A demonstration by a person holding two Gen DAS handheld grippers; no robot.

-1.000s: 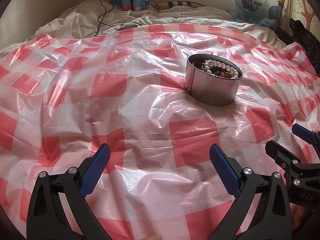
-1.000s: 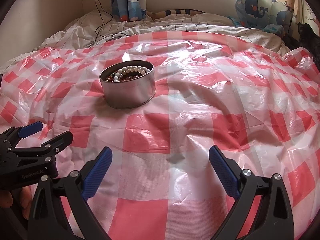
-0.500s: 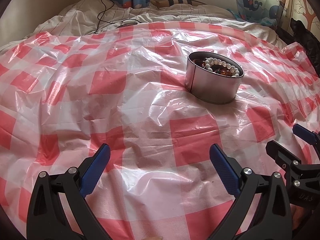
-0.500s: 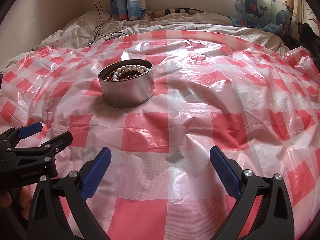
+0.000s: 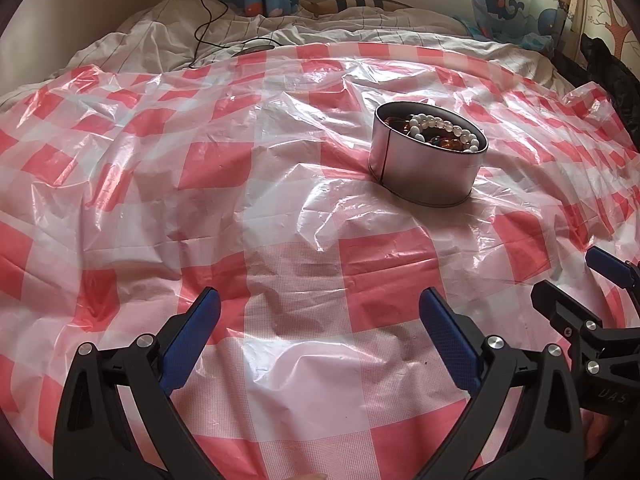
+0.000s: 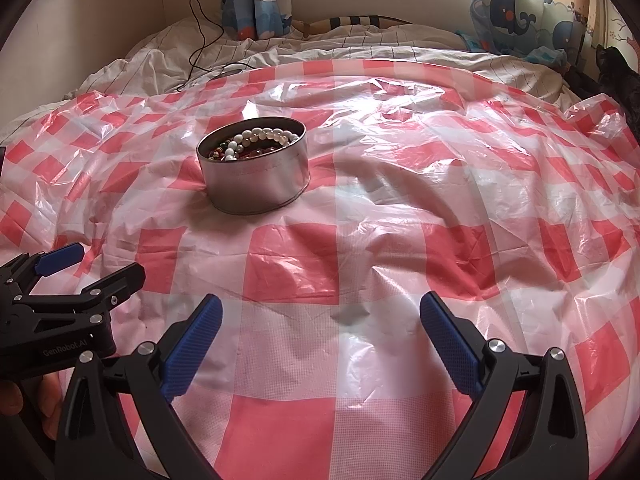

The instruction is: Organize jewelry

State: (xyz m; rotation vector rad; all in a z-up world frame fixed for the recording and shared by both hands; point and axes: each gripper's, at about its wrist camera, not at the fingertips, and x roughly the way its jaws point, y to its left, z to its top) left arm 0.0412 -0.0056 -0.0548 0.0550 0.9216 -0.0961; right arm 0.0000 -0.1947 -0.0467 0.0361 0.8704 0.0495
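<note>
Ahead of both claws, a round metal tin (image 5: 426, 168) sits on a crinkled red-and-white checked plastic sheet (image 5: 280, 208) spread over a bed, with a string of pale beads (image 5: 444, 130) draped across darker jewelry inside it. From the left gripper (image 5: 320, 322) the tin lies forward and to the right; from the right gripper (image 6: 320, 322) it lies forward and to the left, placing it between the two, with neither clearly nearer. The bead string runs roughly along the tin's far rim. Both grippers hover low over the sheet, well short of the tin, jaws spread wide and holding nothing. Any pick, it appears, would mean reaching forward and down into the open tin from above.
</note>
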